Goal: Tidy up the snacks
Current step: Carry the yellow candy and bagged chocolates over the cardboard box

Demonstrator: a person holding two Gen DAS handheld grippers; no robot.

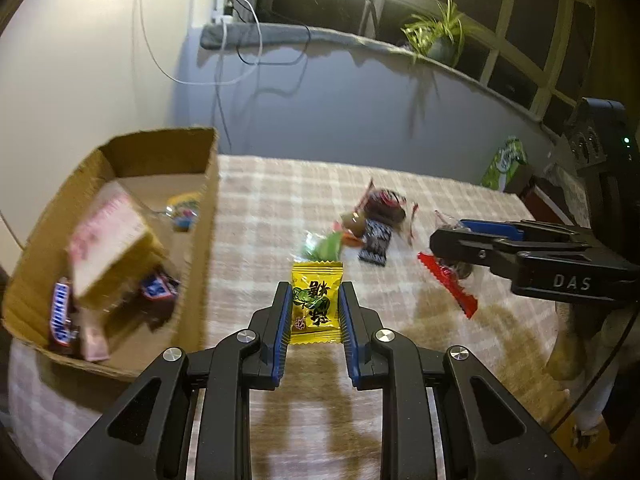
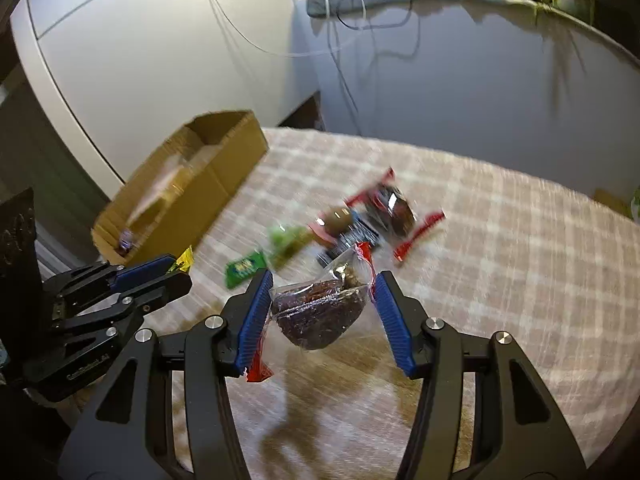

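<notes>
My left gripper [image 1: 314, 298] is shut on a yellow candy packet [image 1: 316, 306] and holds it above the checked tablecloth, just right of the cardboard box [image 1: 200, 216]. My right gripper [image 2: 322, 294] is shut on a clear, red-edged packet of dark brown snack [image 2: 318, 314], also lifted off the table. In the left wrist view the right gripper [image 1: 448, 240] is at the right with the red edge of its packet [image 1: 448, 286] hanging below. In the right wrist view the left gripper [image 2: 160, 276] is at the left. Loose snacks [image 1: 368, 224] lie mid-table.
The box holds Snickers bars [image 1: 60, 316], a pink-topped carton [image 1: 108, 236] and other packets. The loose pile also shows in the right wrist view [image 2: 360, 220], with green packets [image 2: 246, 268] nearby. A green bag [image 1: 506, 164] stands at the far right table edge. Wall and cables behind.
</notes>
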